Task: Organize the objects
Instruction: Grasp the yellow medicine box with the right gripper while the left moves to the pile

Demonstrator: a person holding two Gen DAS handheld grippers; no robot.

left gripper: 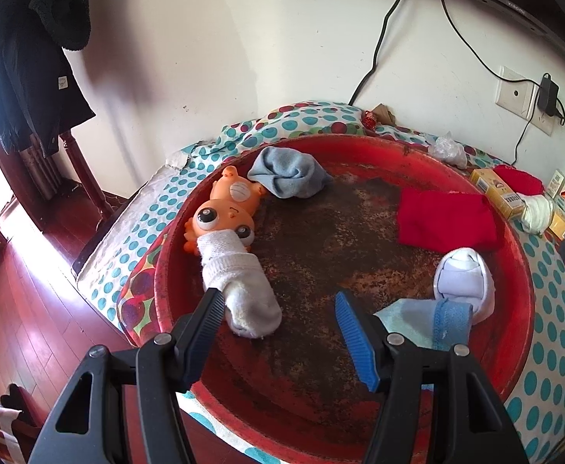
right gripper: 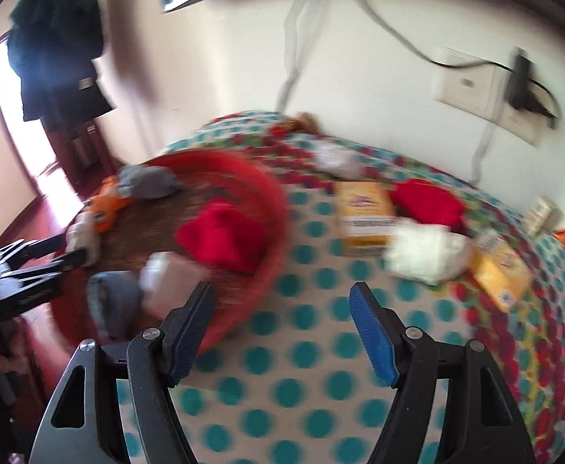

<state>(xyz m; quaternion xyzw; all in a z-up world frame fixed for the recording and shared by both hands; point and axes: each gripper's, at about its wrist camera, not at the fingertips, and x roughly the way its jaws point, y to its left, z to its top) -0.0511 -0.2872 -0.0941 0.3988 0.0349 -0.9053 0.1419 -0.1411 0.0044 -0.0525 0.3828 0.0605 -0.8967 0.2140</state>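
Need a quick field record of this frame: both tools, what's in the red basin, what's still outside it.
left tool: open, empty, over the basin beside the white sock
right tool: open, empty, above the dotted cloth; view blurred
basin: red, on the dotted cloth
in basin: orange toy, white sock partly over it, grey sock, red cloth, pale bundle, light blue cloth
outside basin: yellow boxes, white bundle, red item
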